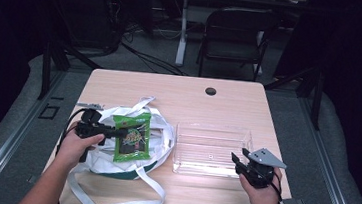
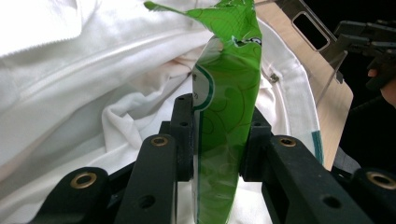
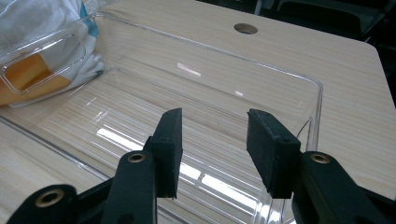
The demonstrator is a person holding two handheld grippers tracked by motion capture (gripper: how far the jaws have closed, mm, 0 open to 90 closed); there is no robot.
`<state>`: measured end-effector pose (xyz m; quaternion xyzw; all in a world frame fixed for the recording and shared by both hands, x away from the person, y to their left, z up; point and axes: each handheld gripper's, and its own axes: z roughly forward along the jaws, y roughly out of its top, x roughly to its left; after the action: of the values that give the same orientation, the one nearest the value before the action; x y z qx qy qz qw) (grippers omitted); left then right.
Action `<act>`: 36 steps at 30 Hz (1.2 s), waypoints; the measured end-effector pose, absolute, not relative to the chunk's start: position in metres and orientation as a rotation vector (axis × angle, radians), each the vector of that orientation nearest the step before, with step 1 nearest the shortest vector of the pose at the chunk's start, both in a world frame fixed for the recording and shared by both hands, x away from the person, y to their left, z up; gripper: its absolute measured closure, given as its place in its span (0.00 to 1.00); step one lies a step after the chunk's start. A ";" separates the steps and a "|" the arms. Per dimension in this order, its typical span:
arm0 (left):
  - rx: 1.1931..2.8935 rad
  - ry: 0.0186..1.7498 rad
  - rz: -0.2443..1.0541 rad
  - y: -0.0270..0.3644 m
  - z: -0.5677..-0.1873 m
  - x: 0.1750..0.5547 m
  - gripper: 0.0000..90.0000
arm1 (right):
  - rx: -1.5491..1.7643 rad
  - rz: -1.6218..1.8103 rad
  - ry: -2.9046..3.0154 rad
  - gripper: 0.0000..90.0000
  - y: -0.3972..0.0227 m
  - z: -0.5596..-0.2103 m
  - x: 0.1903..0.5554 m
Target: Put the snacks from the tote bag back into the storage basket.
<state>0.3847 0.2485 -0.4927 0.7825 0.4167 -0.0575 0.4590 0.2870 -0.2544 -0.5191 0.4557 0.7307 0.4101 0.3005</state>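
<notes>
While the high view has the left gripper (image 1: pixel 116 132) clamped on the green snack packet (image 1: pixel 132 137) over the white bag (image 1: pixel 161 130), the left gripper view shows the pinch edge-on, and the right gripper (image 1: pixel 239 164) sits released at the clear tray's (image 1: pixel 214 130) near rim on the counter (image 1: pixel 229 104).

We find no legible text. The green snack packet (image 1: pixel 132 136), lying on the white bag (image 1: pixel 117 121) at the left of the surface (image 1: pixel 219 105), carries printed graphics and lettering too small and blurred to read, in the high view and the left gripper view alike.
</notes>
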 end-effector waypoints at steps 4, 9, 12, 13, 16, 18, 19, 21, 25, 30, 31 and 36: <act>1.925 1.014 -0.124 0.248 -0.489 0.386 0.81 | 1.203 1.078 1.943 0.62 -0.255 -0.519 0.287; 1.918 0.998 -0.100 0.247 -0.484 0.386 0.81 | 1.185 1.065 1.935 0.61 -0.254 -0.519 0.287; 1.911 0.979 -0.078 0.247 -0.479 0.387 0.81 | 1.175 1.050 1.943 0.60 -0.254 -0.519 0.287; 1.912 0.976 -0.077 0.247 -0.478 0.387 0.81 | 1.174 1.055 1.941 0.60 -0.254 -0.519 0.287; 1.906 0.962 -0.061 0.247 -0.476 0.387 0.81 | 1.160 1.053 1.939 0.60 -0.253 -0.519 0.287; 1.901 0.956 -0.051 0.247 -0.474 0.387 0.81 | 1.150 1.048 1.939 0.60 -0.253 -0.518 0.287; 1.901 0.953 -0.043 0.247 -0.474 0.387 0.81 | 1.143 1.048 1.935 0.59 -0.253 -0.517 0.287; 1.901 0.951 -0.027 0.246 -0.472 0.387 0.81 | 1.135 1.049 1.928 0.59 -0.253 -0.517 0.286; 1.889 0.943 -0.010 0.246 -0.470 0.387 0.81 | 1.098 1.051 1.921 0.57 -0.250 -0.515 0.285; 1.874 0.936 0.011 0.246 -0.466 0.386 0.81 | 1.073 1.038 1.916 0.57 -0.247 -0.514 0.284; 1.868 0.935 0.015 0.246 -0.465 0.386 0.81 | 1.070 1.041 1.934 0.58 -0.247 -0.514 0.284; 1.856 0.928 0.028 0.245 -0.462 0.386 0.81 | 1.064 1.047 1.995 0.61 -0.246 -0.517 0.287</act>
<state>0.3856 0.2451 -0.4616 0.7701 0.3849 0.0114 0.5085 0.2872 -0.2459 -0.5167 0.4047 0.7587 0.3982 0.3193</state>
